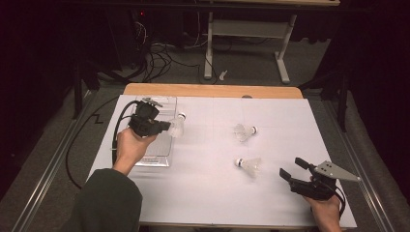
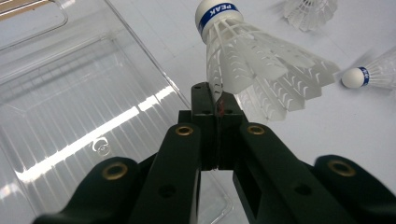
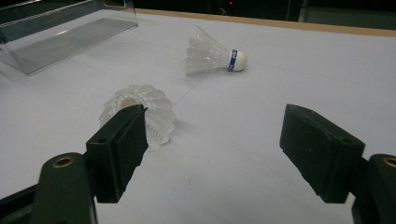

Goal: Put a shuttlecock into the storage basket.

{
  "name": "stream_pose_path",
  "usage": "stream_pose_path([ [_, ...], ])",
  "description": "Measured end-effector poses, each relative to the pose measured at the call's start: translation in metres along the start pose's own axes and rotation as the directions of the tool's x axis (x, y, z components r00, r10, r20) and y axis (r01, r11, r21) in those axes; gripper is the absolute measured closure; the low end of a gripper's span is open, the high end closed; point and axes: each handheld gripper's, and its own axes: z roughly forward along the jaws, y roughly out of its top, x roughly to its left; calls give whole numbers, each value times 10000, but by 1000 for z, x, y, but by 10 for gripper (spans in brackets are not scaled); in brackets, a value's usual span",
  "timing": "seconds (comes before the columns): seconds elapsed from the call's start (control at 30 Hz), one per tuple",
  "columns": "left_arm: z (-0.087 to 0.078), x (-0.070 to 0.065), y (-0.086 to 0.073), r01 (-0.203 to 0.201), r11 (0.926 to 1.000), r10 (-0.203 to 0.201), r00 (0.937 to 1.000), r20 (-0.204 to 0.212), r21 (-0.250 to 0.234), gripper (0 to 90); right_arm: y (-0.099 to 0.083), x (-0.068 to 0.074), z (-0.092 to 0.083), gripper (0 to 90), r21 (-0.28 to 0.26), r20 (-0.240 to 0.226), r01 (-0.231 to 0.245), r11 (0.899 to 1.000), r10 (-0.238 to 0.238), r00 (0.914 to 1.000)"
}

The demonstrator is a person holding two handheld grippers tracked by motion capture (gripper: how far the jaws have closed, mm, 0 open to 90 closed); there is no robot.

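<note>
High view first: the left tongs (image 1: 167, 126) are up at the left end of the white bench (image 1: 217, 193), pinched tight on the feathery skirt of a white shuttlecock (image 1: 177, 126), which hangs right at the right edge of the clear plastic tray (image 1: 159, 159). 2 more shuttlecocks lie loose on the bench, a far one (image 1: 244, 131) and a near one (image 1: 248, 165). The right tongs (image 1: 291, 169) sit at the near right corner, jaws spread wide with nothing in them, pointing toward the near one.

Left gripper view: jaws fully pressed together on 1 edge of the held shuttlecock's (image 2: 252, 60) skirt, cork with a blue band reading PEAK up top, the tray (image 2: 70, 107) off to the left below.

Right gripper view: jaws well apart and holding nothing, the near shuttlecock (image 3: 154, 109) lying just beyond the left jaw, the far shuttlecock (image 3: 212, 54) on its side farther back, the tray (image 3: 60, 39) at top left.
</note>
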Motion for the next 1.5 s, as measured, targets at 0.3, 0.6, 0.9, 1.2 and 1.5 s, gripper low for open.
stream_pose_path([
  [0.3,2,8,0,194,9998,-193,9996,-216,45,897,0,0,0,237,-9,-3,1,10000,-1,10000],
  [0.6,2,16,1,420,9991,-421,9981,-446,-30,897,0,0,0,237,-15,-14,-9,10000,9,10000],
  [0.9,7,21,2,433,9990,-422,9958,-813,119,897,0,0,0,237,-20,-20,-27,10000,27,10000],
  [1.2,11,30,2,742,9971,-723,9924,-991,155,896,0,0,0,237,-8,-32,-5,10000,5,10000],
  [1.5,17,38,4,999,9948,-968,9882,-1189,205,896,0,0,0,237,-19,-32,-19,10000,19,10000],
])
